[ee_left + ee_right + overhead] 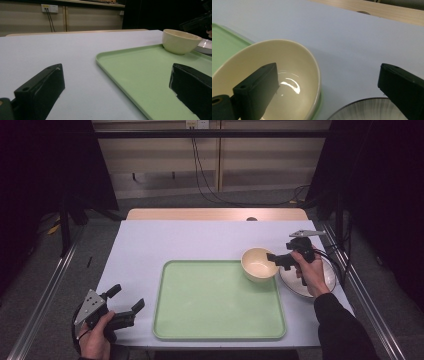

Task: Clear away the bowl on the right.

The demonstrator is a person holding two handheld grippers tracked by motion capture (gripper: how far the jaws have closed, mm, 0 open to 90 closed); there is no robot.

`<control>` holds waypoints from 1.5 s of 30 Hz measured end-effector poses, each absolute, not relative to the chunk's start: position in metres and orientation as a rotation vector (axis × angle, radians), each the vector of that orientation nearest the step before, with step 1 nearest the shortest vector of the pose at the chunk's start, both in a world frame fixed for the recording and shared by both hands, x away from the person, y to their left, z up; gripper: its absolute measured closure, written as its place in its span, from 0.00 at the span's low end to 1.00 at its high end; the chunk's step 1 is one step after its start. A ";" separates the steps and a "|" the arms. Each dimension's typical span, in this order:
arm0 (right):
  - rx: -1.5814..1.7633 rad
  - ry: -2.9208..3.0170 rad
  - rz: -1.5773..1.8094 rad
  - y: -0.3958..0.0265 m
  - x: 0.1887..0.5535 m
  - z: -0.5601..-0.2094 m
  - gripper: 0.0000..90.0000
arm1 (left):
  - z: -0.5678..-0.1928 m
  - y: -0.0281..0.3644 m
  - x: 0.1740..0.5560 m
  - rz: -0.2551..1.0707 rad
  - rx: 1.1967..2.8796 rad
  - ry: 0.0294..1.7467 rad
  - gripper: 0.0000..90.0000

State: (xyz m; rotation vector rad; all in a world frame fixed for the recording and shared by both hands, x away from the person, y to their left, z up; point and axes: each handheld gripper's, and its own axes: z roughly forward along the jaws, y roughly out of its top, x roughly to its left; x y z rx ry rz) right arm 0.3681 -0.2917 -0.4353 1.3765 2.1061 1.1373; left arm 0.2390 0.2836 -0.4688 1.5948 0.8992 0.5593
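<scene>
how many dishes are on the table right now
2. A cream bowl sits on the far right corner of the green tray. A plate lies on the table just right of the tray, partly covered by the hand holding the right gripper.

plate (327, 281): partly hidden under hand (311, 270) | bowl (287, 82): cut off by bottom edge

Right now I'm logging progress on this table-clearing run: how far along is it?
Done: the cream bowl sits on the green tray's far right corner, empty. In hand: nothing; the right gripper is open beside the bowl's rim, the left gripper is open near the tray's left edge. Likely left: the plate on the table beside the tray.
</scene>
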 end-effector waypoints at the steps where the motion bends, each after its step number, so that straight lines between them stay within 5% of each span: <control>1: 1.377 2.105 1.146 -0.293 0.366 -0.434 0.03 | -0.469 0.282 0.239 0.551 1.577 0.905 0.00; 45: 1.330 1.953 1.215 -0.330 0.278 -0.423 0.04 | -0.469 0.284 0.238 0.551 1.588 0.901 0.00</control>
